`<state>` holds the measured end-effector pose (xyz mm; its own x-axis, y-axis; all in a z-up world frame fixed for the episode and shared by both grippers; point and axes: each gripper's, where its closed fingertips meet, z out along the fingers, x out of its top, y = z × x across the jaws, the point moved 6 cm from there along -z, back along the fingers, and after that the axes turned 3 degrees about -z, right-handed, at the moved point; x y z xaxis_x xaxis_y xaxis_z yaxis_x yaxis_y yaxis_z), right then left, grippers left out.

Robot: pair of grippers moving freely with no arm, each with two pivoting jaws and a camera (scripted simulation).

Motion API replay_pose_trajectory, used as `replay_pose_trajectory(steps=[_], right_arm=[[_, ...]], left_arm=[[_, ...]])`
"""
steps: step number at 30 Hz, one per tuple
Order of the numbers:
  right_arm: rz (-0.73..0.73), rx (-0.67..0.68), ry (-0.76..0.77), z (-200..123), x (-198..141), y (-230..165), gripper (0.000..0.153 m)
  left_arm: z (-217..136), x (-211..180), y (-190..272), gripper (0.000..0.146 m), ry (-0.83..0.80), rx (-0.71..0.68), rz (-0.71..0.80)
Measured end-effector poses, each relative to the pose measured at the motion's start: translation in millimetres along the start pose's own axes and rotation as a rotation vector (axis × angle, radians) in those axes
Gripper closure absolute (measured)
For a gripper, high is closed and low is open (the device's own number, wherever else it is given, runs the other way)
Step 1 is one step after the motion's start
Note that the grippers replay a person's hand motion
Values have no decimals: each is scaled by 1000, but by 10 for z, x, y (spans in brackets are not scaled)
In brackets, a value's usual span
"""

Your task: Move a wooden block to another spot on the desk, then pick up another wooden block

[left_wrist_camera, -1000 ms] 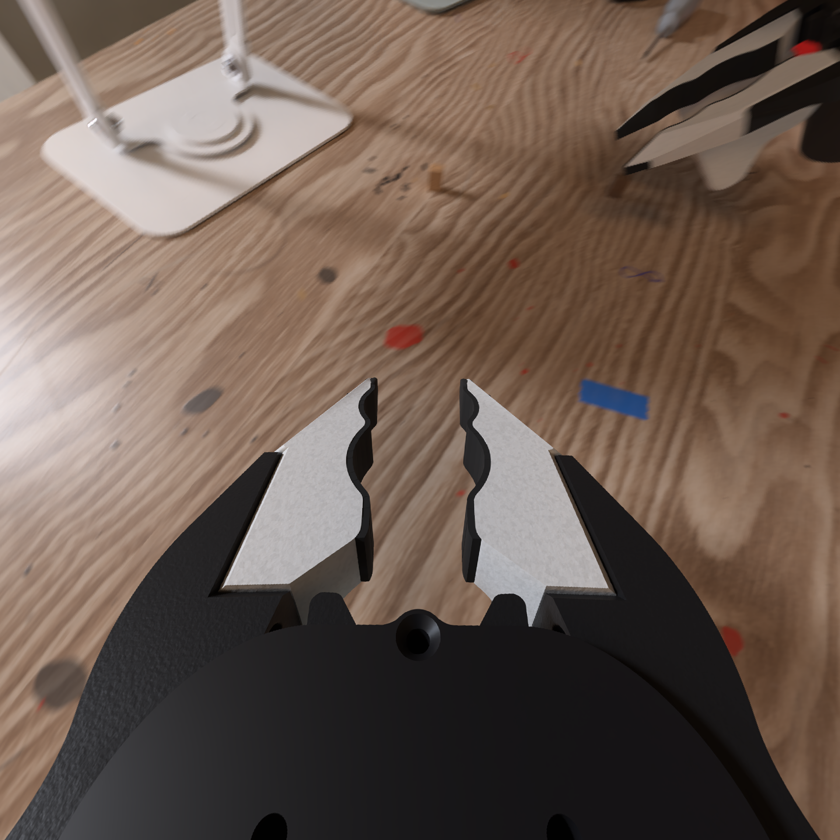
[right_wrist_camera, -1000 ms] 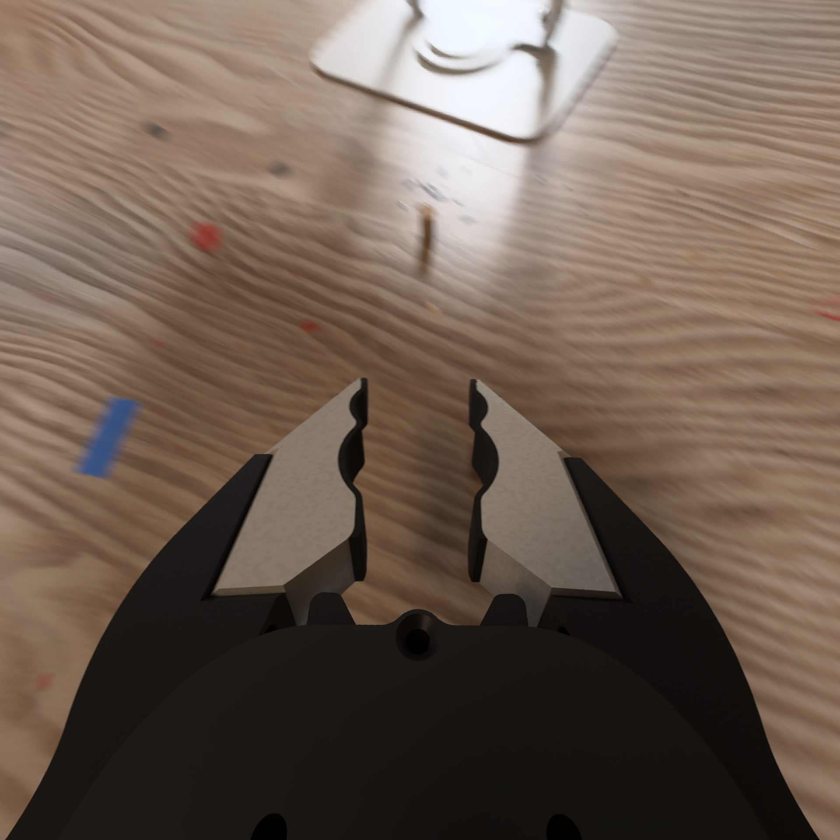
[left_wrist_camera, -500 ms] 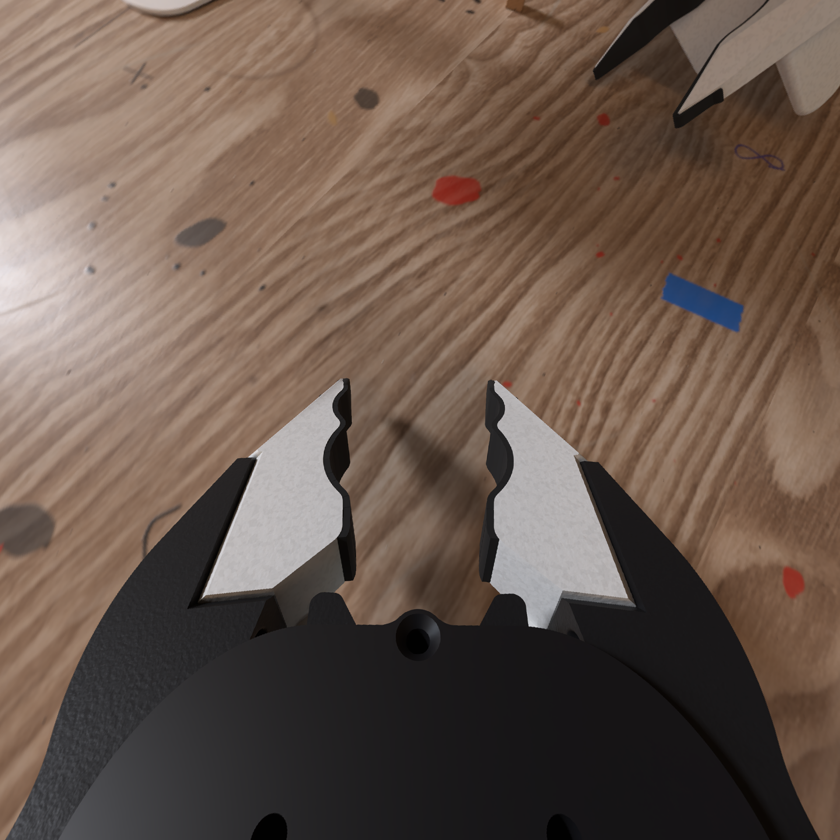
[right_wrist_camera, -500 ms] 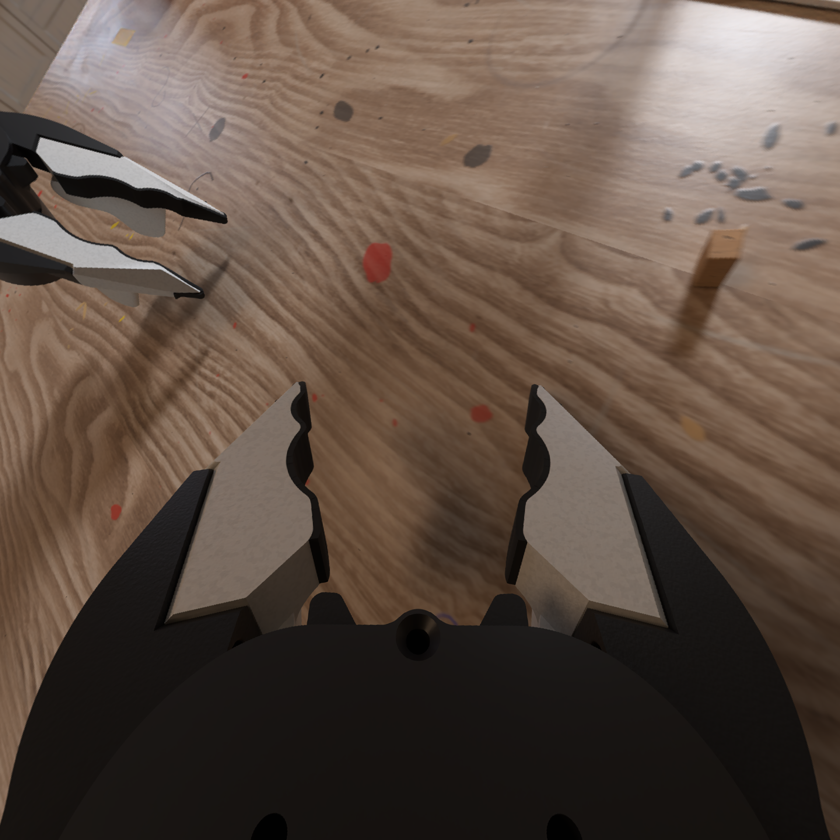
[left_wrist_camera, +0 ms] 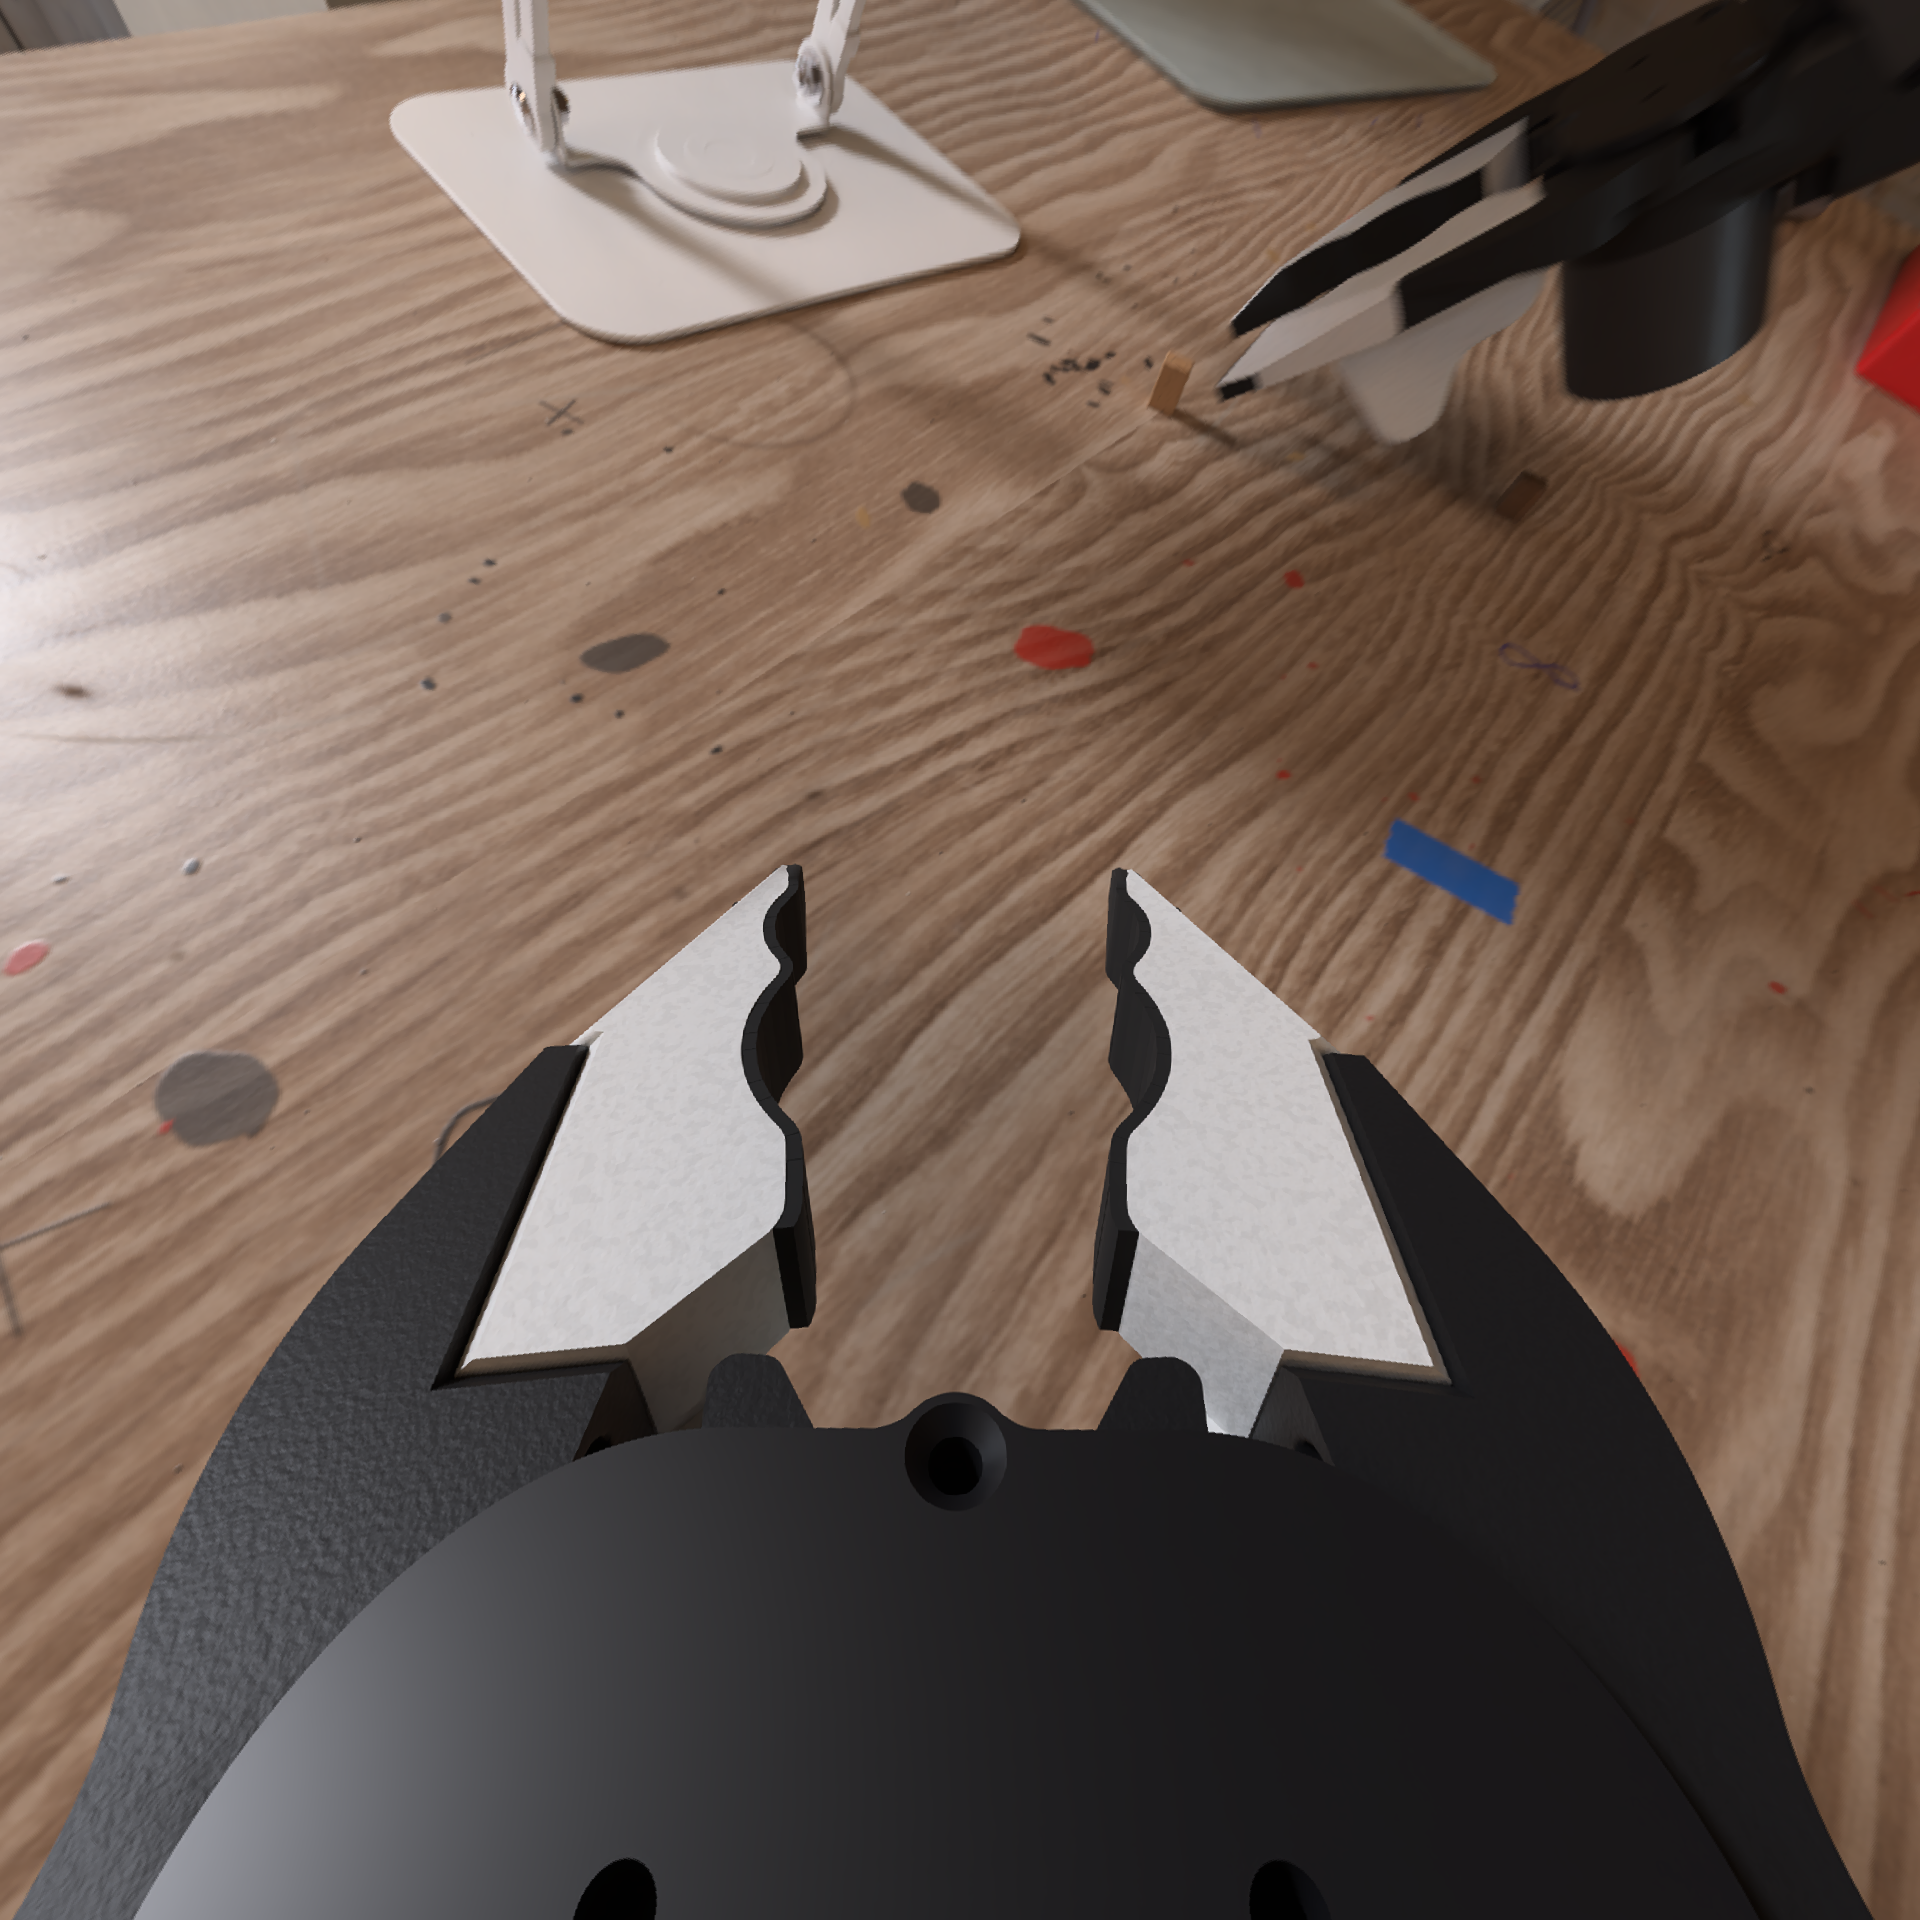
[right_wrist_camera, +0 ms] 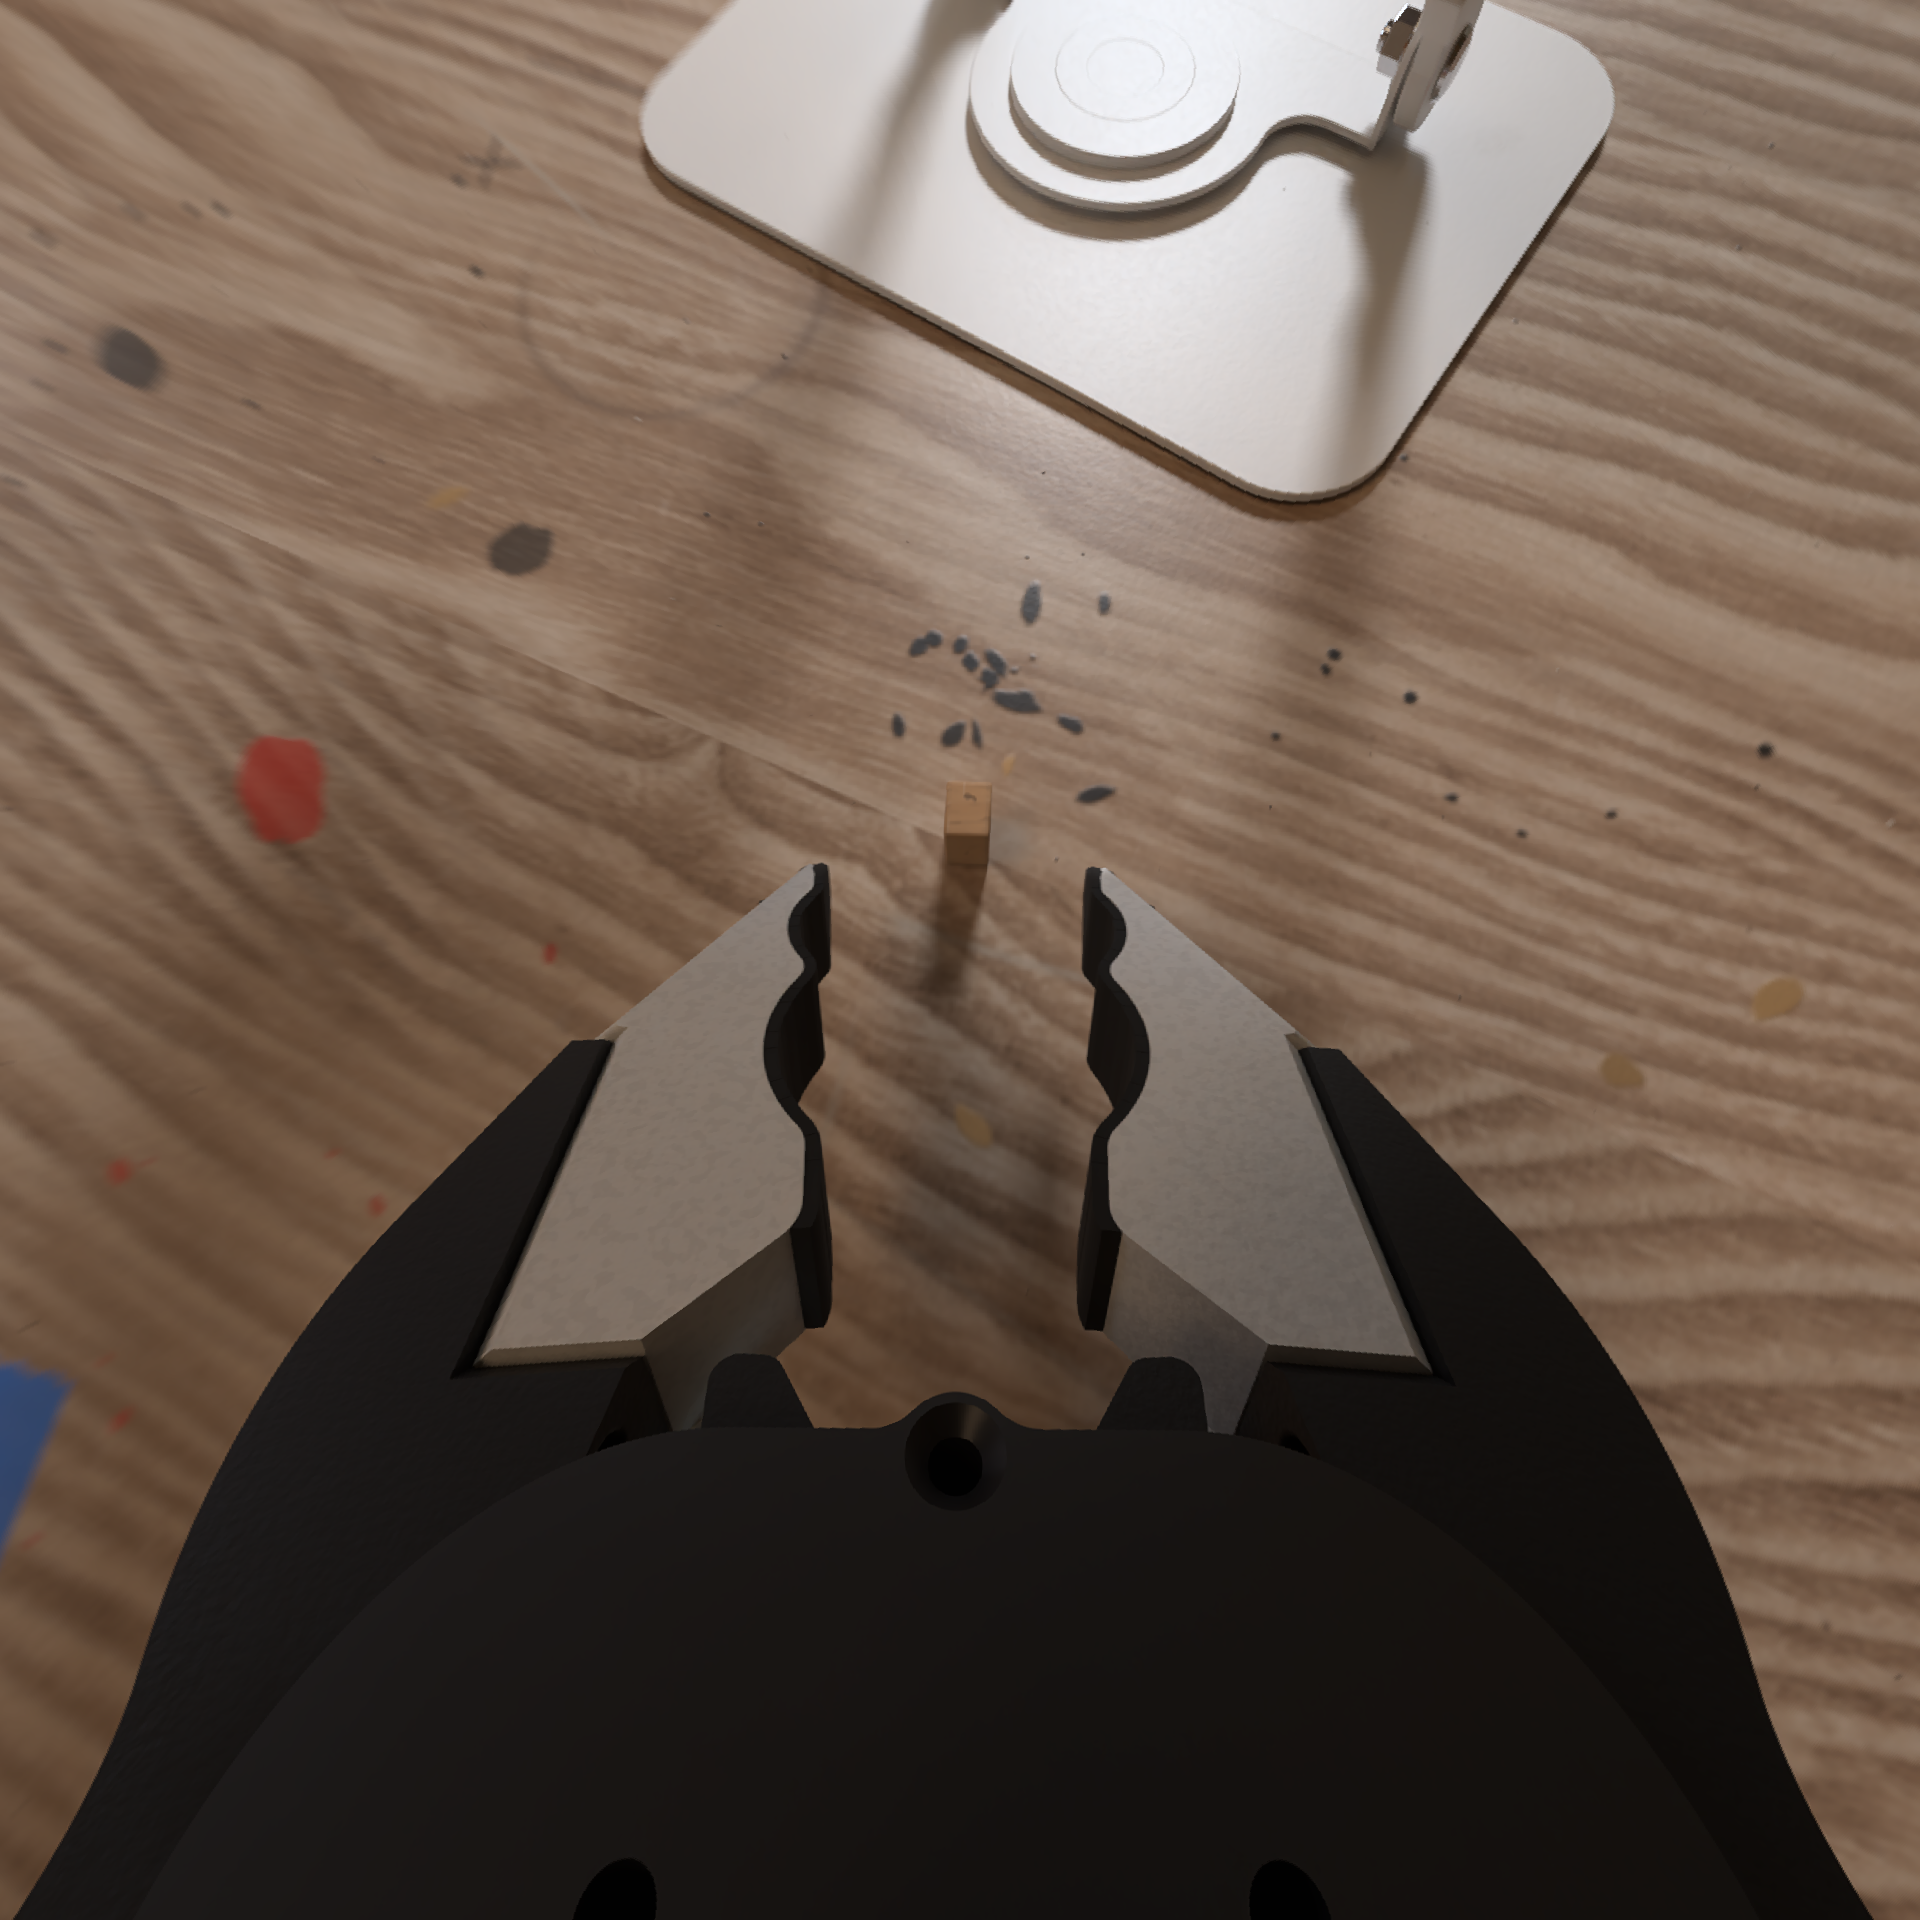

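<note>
A small upright wooden block (right_wrist_camera: pixel 967 837) stands on the desk just beyond the tips of my right gripper (right_wrist_camera: pixel 956 894), which is open and empty, lined up with it. In the left wrist view the same block (left_wrist_camera: pixel 1171 381) stands far right of centre, with the right gripper (left_wrist_camera: pixel 1242 358) just to its right. A second, darker wooden block (left_wrist_camera: pixel 1519 495) lies on the desk below the right gripper's body. My left gripper (left_wrist_camera: pixel 956 899) is open and empty, well back over bare desk.
A white stand base (left_wrist_camera: pixel 707 197) (right_wrist_camera: pixel 1132 229) sits at the back of the wooden desk (left_wrist_camera: pixel 520 727). A grey flat base (left_wrist_camera: pixel 1288 52) is behind it. A red object (left_wrist_camera: pixel 1896 358) is at the right edge. Blue tape (left_wrist_camera: pixel 1452 883) and paint spots mark the desk.
My right gripper has swung round and come up to the upright block, its jaws narrower than half a second ago. My left gripper's view has lifted toward the stand.
</note>
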<state>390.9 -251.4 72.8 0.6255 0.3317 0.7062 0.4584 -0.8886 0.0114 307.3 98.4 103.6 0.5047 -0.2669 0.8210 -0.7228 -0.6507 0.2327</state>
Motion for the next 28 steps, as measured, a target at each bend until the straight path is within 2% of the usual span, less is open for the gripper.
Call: replay_pose_trajectory(steps=[3,7,9,12,16,18,21,25,28], right_arm=[[-51,-53,-53,175,8,-45,113],[6,-42,-51,303,30,-61,117],[13,-60,-53,313,37,-38,123],[-16,-89,-41,307,18,-21,141],[-8,-74,-30,261,-10,-47,144],[7,-51,-31,171,-17,-53,144],[-14,-96,-37,-140,-95,10,144],[7,-177,-56,-624,-426,195,144],[66,-165,-66,-754,-667,260,144]], left_arm=[[-21,34,77,88,26,-23,-14],[-31,23,147,89,33,-47,-29],[-27,14,160,89,27,-51,-26],[-14,13,157,89,17,-44,-17],[10,48,177,89,21,-54,-9],[17,67,192,89,21,-56,-3],[26,91,231,89,22,-67,4],[112,120,408,90,9,-123,27],[294,98,622,90,-38,-163,78]])
